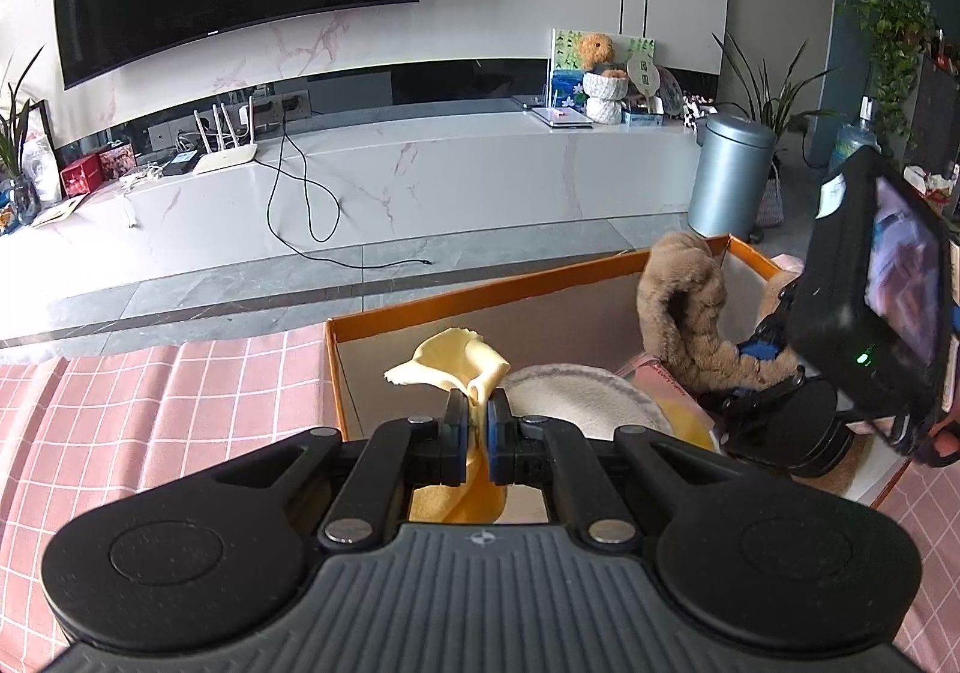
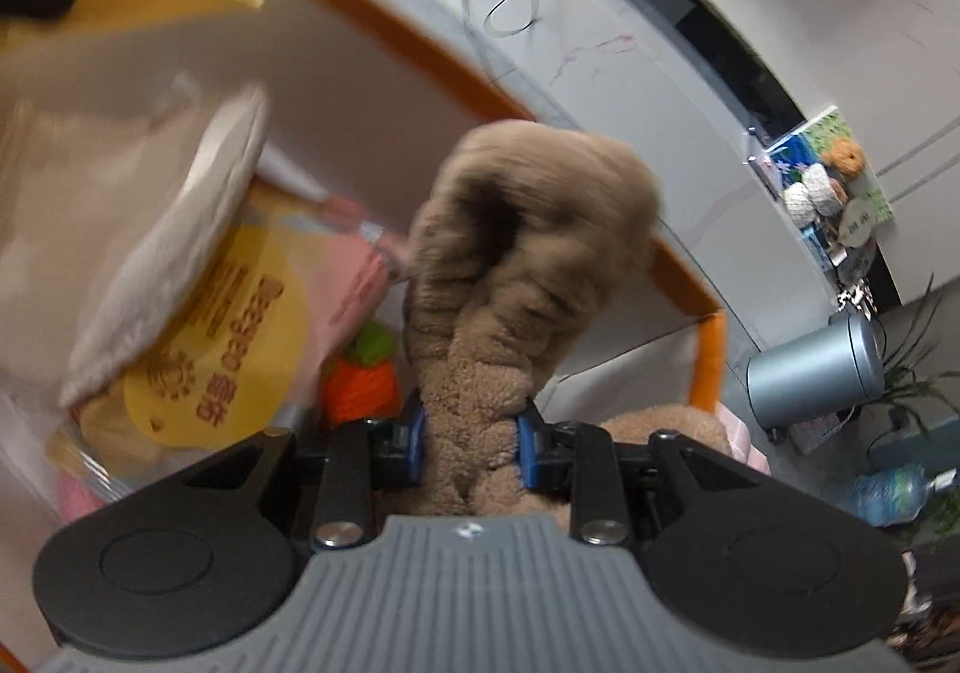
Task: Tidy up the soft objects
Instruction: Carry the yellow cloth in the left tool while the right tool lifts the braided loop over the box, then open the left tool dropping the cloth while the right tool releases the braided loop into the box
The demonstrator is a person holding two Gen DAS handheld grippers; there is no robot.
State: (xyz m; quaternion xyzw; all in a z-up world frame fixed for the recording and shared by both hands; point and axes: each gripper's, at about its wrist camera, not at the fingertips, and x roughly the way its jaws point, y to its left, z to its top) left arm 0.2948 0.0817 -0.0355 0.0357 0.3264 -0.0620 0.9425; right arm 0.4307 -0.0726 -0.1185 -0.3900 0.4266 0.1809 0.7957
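Note:
My left gripper [image 1: 478, 421] is shut on a pale yellow soft cloth [image 1: 456, 364] and holds it over the near left part of an orange-rimmed cardboard box [image 1: 480, 292]. My right gripper [image 2: 472, 433] is shut on a brown plush toy [image 2: 528, 253] and holds it upright over the box's right part; the toy also shows in the left wrist view [image 1: 690, 313]. In the box lie a round white cushion [image 2: 174, 253], a yellow round item with orange print [image 2: 240, 349], a pink item [image 2: 354, 277] and an orange and green knitted toy [image 2: 366, 373].
The box stands on a pink checked cloth [image 1: 150, 421]. Beyond it are a grey tiled floor, a white marble TV bench [image 1: 420, 162] with a black cable, a wall TV, a grey metal bin [image 1: 729, 175] and potted plants at the right.

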